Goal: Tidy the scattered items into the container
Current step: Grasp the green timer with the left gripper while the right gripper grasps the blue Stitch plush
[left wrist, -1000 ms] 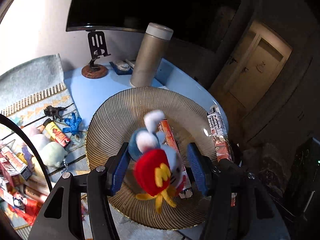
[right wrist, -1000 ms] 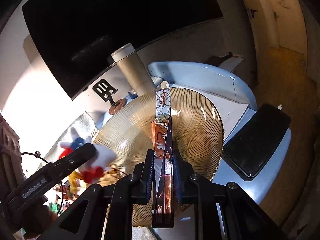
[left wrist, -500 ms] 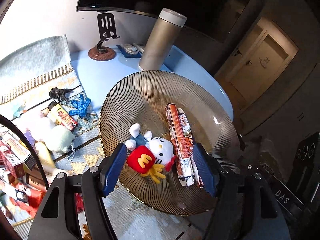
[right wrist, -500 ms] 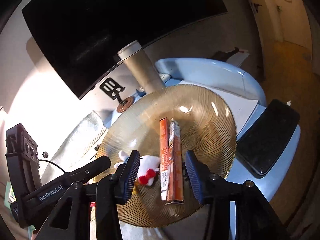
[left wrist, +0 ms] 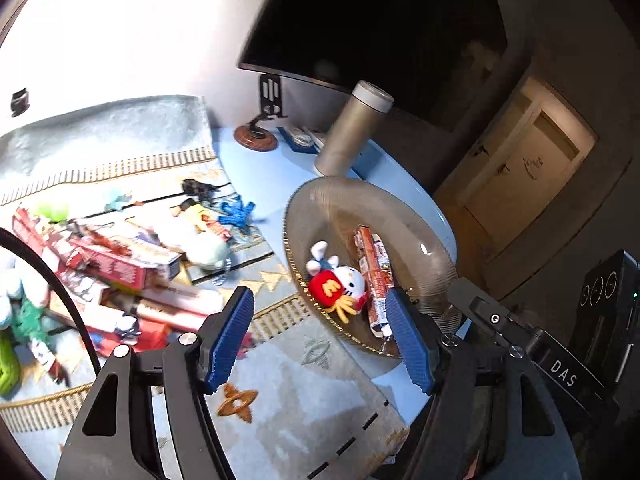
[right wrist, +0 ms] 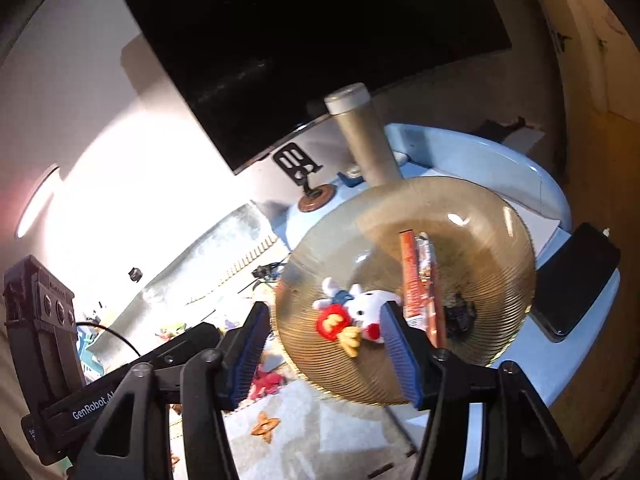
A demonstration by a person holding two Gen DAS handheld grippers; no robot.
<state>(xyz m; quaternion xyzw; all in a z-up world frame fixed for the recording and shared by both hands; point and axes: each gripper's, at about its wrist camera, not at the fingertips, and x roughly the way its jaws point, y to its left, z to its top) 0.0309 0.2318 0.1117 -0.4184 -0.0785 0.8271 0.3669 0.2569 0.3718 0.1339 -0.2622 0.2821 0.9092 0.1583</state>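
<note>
On the left, the messy pile of red boxes and soft toys (left wrist: 120, 272) sits on the counter, so a grab could knock some off. Both the left fingers (left wrist: 320, 340) and right fingers (right wrist: 324, 356) are wide open, holding nothing. On the right, the ribbed round gold glass dish (left wrist: 424, 232) holds the white kitty toy (left wrist: 340, 284), and a bump could tip it.

A tall beige cylinder (left wrist: 352, 128) with a pale cap stands on the blue table (left wrist: 280, 168), under a dark monitor (left wrist: 372, 20). A black phone stand (left wrist: 264, 116) on a round brown base sits beside it. A black tablet (right wrist: 576, 280) lies at the table's edge.
</note>
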